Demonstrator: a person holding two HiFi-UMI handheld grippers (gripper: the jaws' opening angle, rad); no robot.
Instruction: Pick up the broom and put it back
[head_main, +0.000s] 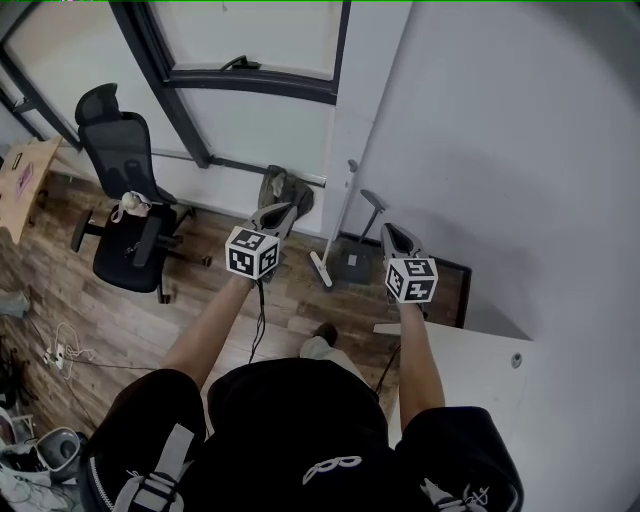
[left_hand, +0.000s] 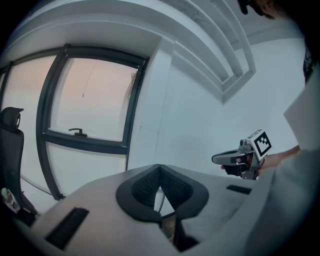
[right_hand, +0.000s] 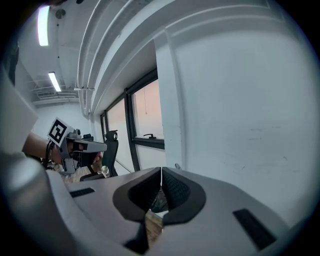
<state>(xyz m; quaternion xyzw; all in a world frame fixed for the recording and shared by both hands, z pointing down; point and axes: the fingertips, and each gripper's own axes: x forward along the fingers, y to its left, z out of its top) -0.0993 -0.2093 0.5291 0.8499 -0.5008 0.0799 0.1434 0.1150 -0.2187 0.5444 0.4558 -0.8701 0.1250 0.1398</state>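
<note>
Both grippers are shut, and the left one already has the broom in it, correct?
Not quite. Both are shut, but the left gripper holds nothing: the left gripper view shows its jaws closed together with nothing between them. The broom leans against the wall ahead, untouched.

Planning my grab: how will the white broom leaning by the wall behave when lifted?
The broom looks light: thin pole, small head. Its smooth pole may slip or swing. Leaning against the wall, it could topple if nudged.
</note>
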